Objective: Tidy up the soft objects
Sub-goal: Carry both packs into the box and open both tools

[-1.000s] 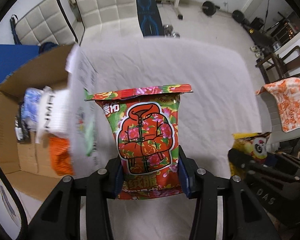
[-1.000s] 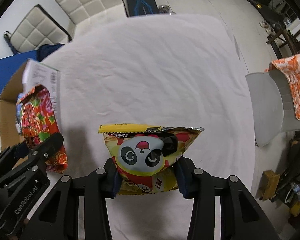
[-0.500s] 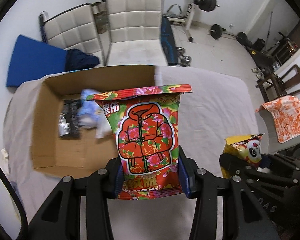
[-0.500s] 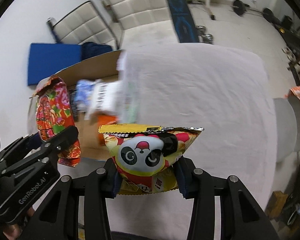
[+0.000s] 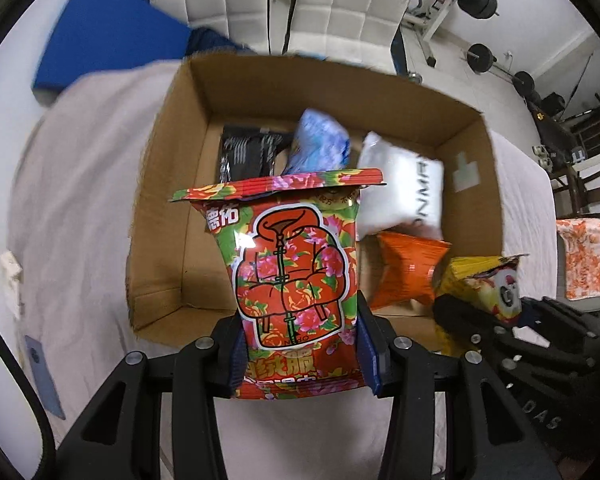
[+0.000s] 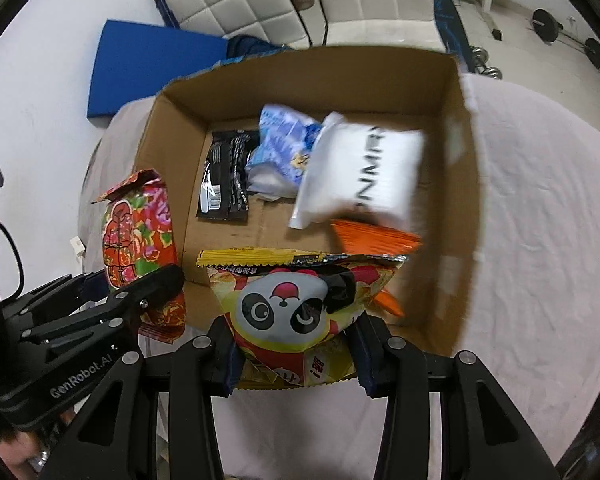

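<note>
Box (image 6: 456, 184) at frame middle has four bags; left tool (image 5: 300, 354) grips red bag (image 5: 296, 276), right tool (image 6: 296, 354) panda bag (image 6: 296, 312), both unplaced

Two white padded chairs (image 5: 284, 4) stand side by side behind the bench. A blue mat (image 6: 148, 68) leans on the white wall next to them. Black weights on a bar (image 5: 480, 0) sit on the floor. An orange and white cloth (image 5: 588, 260) hangs over a chair.

Both tongs (image 5: 302, 354) (image 6: 296, 354) clamped, side by side
</note>
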### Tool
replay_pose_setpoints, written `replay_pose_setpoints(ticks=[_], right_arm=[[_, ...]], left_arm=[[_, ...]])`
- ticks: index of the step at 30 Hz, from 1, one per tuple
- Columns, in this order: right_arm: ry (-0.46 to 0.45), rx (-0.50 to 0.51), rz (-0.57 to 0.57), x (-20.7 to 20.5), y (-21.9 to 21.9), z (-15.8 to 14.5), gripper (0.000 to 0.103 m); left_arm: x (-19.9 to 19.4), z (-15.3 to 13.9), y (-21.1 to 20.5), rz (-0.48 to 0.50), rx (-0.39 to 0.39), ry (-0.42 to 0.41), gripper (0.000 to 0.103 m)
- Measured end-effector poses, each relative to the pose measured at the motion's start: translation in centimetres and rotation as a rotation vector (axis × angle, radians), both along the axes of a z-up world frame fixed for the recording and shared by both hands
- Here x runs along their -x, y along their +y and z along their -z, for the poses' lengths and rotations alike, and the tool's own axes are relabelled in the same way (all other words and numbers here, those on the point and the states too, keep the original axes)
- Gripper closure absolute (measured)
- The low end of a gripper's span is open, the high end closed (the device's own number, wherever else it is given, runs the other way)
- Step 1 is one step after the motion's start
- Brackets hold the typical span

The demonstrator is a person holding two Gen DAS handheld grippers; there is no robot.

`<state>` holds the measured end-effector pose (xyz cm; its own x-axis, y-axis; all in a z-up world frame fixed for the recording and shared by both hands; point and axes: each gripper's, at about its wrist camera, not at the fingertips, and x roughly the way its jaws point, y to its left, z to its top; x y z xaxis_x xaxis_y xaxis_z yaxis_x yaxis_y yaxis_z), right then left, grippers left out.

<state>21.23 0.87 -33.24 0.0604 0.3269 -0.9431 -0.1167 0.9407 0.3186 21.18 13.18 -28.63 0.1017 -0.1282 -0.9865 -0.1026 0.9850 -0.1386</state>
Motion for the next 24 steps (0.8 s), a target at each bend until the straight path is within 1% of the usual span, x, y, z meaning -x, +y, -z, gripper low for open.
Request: replay_pose_setpoints(ticks=[5, 9, 12, 20, 24], right_arm=[[0.038, 0.007, 0.001, -0.9, 2.0, 3.5, 0.057], [0.057, 0.021, 0.005, -1.5, 3.3, 6.1, 0.057], [0.069, 0.031, 0.006, -1.9, 3.9, 7.7, 0.057], [0.11, 0.049, -0.006, -2.6, 5.0, 11.2, 0.056], [0.124, 0.062, -0.014, -2.7, 5.4, 12.2, 0.052]], left_arm=[[-1.6, 3.4, 1.9, 0.012, 0.017, 0.059, 0.061], [-2.7, 6.3, 2.6, 0.047, 0.065, 0.132, 0.061], [-3.4, 8.0, 2.7, 0.07, 0.062, 0.158, 0.061], [-4.1, 11.2, 3.0, 0.102, 0.088, 0.243, 0.06], [-4.1, 11.9, 3.8, 0.075, 0.112, 0.269, 0.06]])
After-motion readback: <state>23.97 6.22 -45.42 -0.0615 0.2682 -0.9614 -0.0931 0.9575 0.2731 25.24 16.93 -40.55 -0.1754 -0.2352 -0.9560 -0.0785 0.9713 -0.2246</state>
